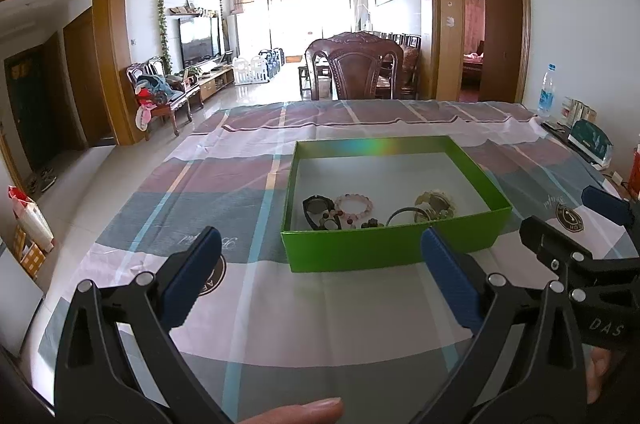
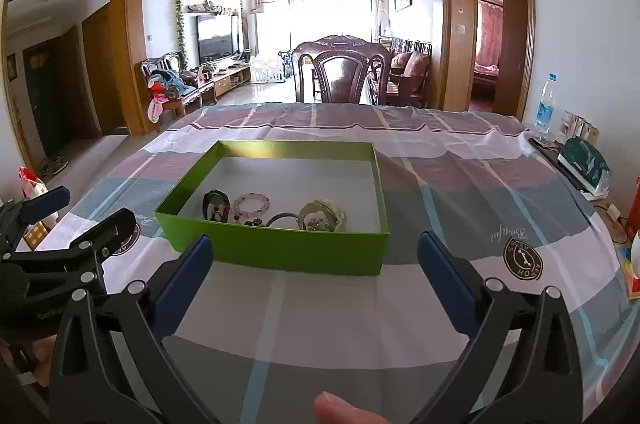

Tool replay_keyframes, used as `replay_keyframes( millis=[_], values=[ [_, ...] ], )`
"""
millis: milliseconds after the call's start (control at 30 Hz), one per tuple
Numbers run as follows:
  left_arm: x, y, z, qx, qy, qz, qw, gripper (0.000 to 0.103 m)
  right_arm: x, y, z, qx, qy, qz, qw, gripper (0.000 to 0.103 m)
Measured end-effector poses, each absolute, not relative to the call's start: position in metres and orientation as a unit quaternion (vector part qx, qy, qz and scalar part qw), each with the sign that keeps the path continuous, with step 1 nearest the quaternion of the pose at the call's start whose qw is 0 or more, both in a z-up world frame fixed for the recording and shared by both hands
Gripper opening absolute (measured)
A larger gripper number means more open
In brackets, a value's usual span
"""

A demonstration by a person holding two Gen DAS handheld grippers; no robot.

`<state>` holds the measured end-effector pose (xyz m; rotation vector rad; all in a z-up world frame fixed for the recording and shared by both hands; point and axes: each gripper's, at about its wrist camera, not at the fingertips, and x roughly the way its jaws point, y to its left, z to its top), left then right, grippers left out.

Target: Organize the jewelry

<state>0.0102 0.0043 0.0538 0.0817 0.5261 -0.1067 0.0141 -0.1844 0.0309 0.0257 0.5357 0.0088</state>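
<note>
An open green box (image 1: 384, 248) (image 2: 280, 252) sits on the checked tablecloth. Along its near side lie a black watch (image 1: 318, 208) (image 2: 215, 204), a pink bead bracelet (image 1: 354, 204) (image 2: 252, 203), a dark bangle (image 1: 404, 215) (image 2: 282, 218) and a pale gold bracelet (image 1: 436, 204) (image 2: 323, 213). My left gripper (image 1: 320, 264) is open and empty, just before the box's near wall. My right gripper (image 2: 314, 266) is open and empty, also before the box; it shows at the right edge of the left wrist view (image 1: 576, 220).
The tablecloth (image 1: 248, 288) covers the table. A wooden chair (image 1: 354, 68) stands at the far edge. A water bottle (image 2: 545, 108), small boxes and a dark green packet (image 2: 584, 160) sit along the right side.
</note>
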Motion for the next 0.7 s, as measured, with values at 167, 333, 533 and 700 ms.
replay_keyframes(
  millis=[167,333,533,700],
  values=[
    [0.0106,0.0042,0.0534,0.04,0.261,-0.053,0.963,0.099,0.0133,-0.1842,0.0311,0.014,0.266,0.001,0.964,0.1],
    [0.008,0.0053,0.0529,0.039,0.263,-0.054,0.962,0.099,0.0136,-0.185,0.0306,0.015,0.268,0.0,0.963,0.1],
    [0.0063,0.0061,0.0519,0.038,0.264,-0.055,0.962,0.099,0.0139,-0.185,0.0302,0.015,0.267,0.0,0.963,0.1],
    [0.006,0.0058,0.0517,0.038,0.264,-0.055,0.962,0.099,0.0137,-0.1855,0.0303,0.015,0.268,0.0,0.963,0.1]
  ],
)
